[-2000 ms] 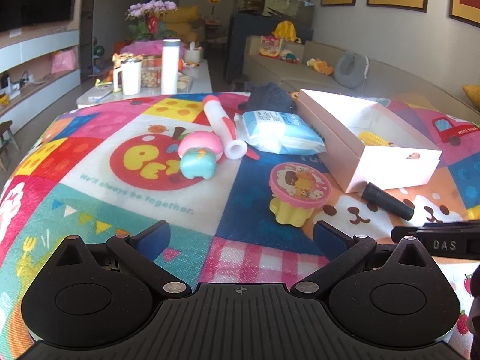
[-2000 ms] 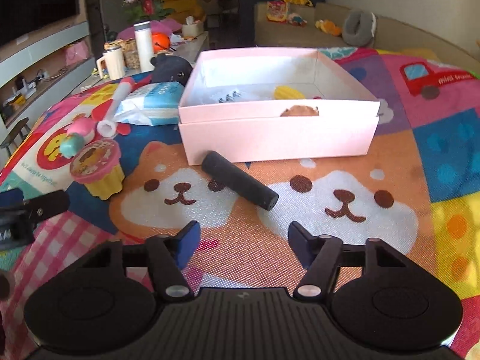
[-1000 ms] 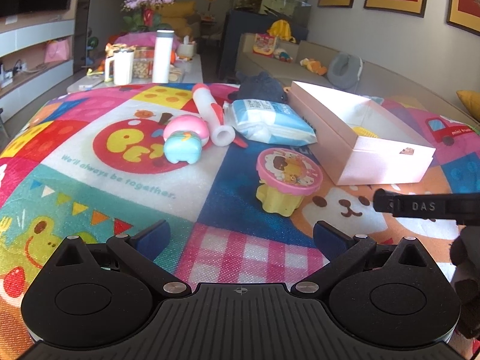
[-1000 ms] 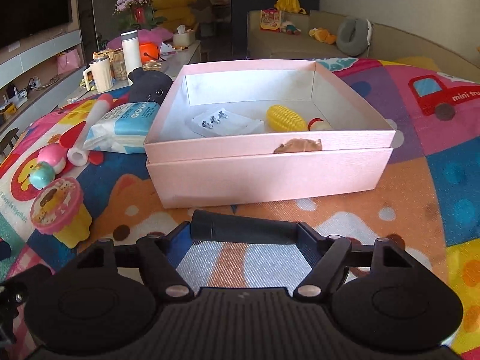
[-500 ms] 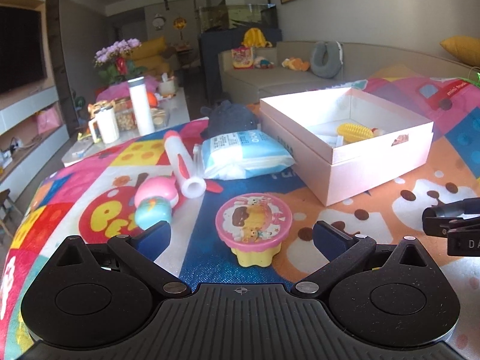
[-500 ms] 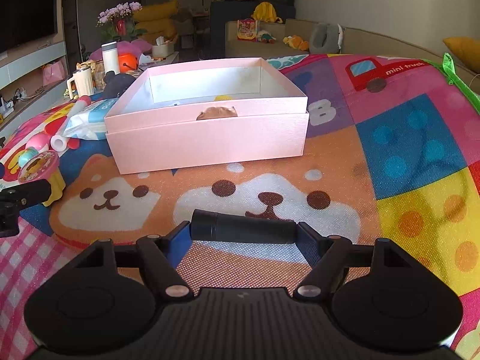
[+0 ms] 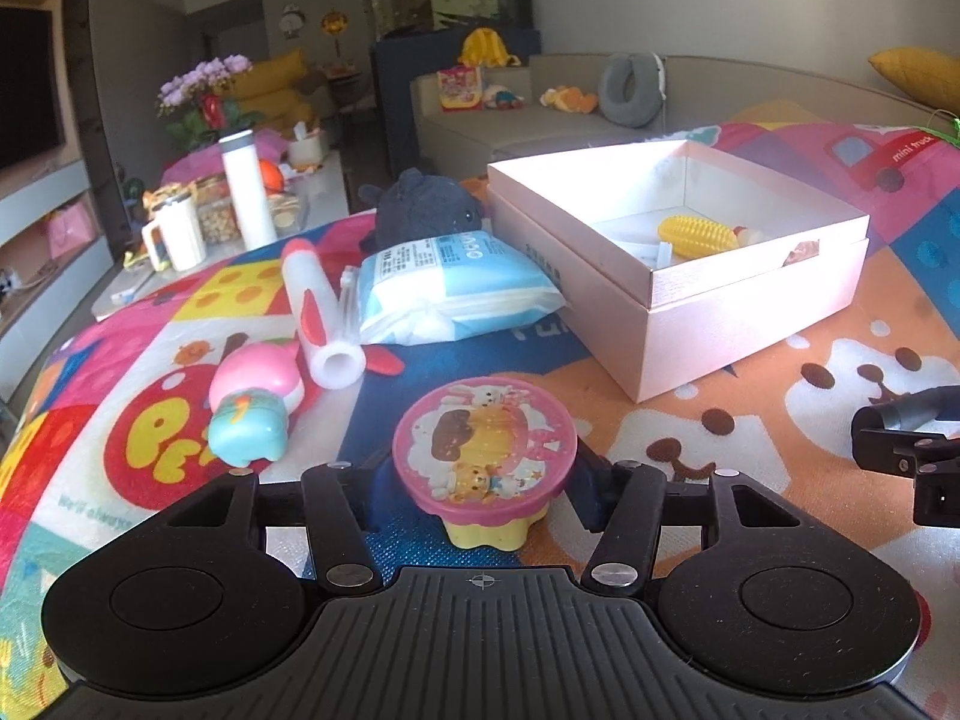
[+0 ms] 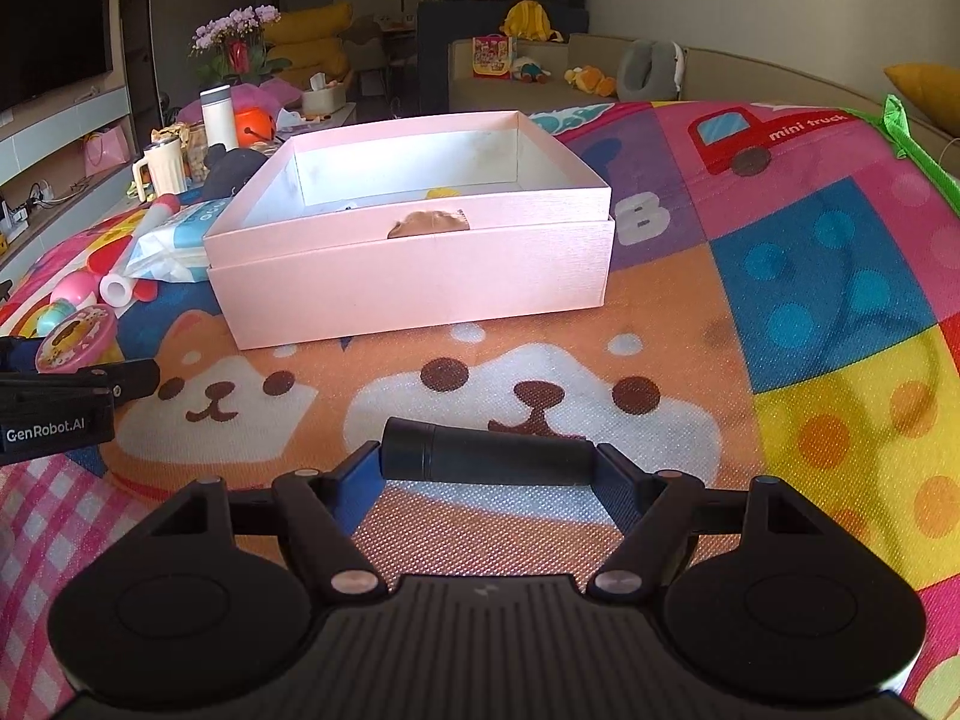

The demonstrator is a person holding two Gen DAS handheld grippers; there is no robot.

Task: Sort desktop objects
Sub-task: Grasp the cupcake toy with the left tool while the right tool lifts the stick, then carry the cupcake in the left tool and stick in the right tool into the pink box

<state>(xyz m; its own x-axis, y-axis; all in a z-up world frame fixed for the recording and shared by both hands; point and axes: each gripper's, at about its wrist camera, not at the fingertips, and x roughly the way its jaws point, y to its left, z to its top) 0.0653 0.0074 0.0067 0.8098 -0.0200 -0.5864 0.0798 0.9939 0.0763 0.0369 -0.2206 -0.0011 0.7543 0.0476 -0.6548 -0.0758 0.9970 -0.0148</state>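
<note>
The left tongs (image 7: 483,495) are closing around a pink-lidded cup (image 7: 485,463) standing on the bench (image 7: 750,420), the cup between the jaws. The right tongs (image 8: 489,471) clamp a black cylinder (image 8: 487,460) crosswise, in front of the pink box (image 8: 414,270).

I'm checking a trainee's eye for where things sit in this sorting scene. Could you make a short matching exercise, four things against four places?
Things:
1. black cylinder
2. yellow cup with a pink cartoon lid
3. yellow corn toy
4. blue and white tissue pack

Places:
A. inside the pink open box
B. on the mat beside the box, in front of a dark plush toy
C. between the right gripper fingers
D. between the closing left gripper fingers

Pairs: 1-C, 2-D, 3-A, 4-B
</note>
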